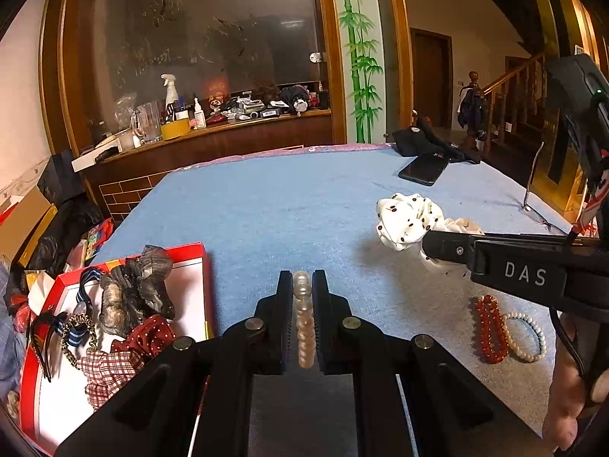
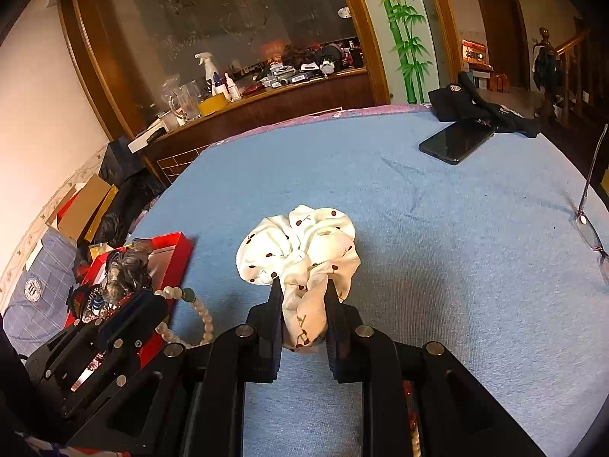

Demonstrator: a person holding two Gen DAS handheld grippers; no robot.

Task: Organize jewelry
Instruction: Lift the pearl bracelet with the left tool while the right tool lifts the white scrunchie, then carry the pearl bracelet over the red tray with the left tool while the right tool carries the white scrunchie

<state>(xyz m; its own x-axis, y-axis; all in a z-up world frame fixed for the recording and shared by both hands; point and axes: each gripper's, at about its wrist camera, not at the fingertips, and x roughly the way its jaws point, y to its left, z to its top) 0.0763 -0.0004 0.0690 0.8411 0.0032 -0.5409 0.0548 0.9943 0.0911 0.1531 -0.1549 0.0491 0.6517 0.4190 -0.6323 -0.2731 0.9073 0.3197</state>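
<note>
My left gripper is shut on a pale pearl bracelet, whose beads line up between the fingers; from the right wrist view the same bracelet hangs as a loop beside the red tray. My right gripper is shut on a white scrunchie with dark cherry dots, lifted above the blue cloth; the scrunchie shows to the right in the left wrist view. The red tray at lower left holds scrunchies, a chain and hair clips. A red bead bracelet and a white pearl bracelet lie on the cloth.
The blue cloth covers the table. A black phone and dark fabric lie at the far right corner. Glasses rest at the right edge. Boxes and bags crowd the floor to the left. A hand grips the right tool.
</note>
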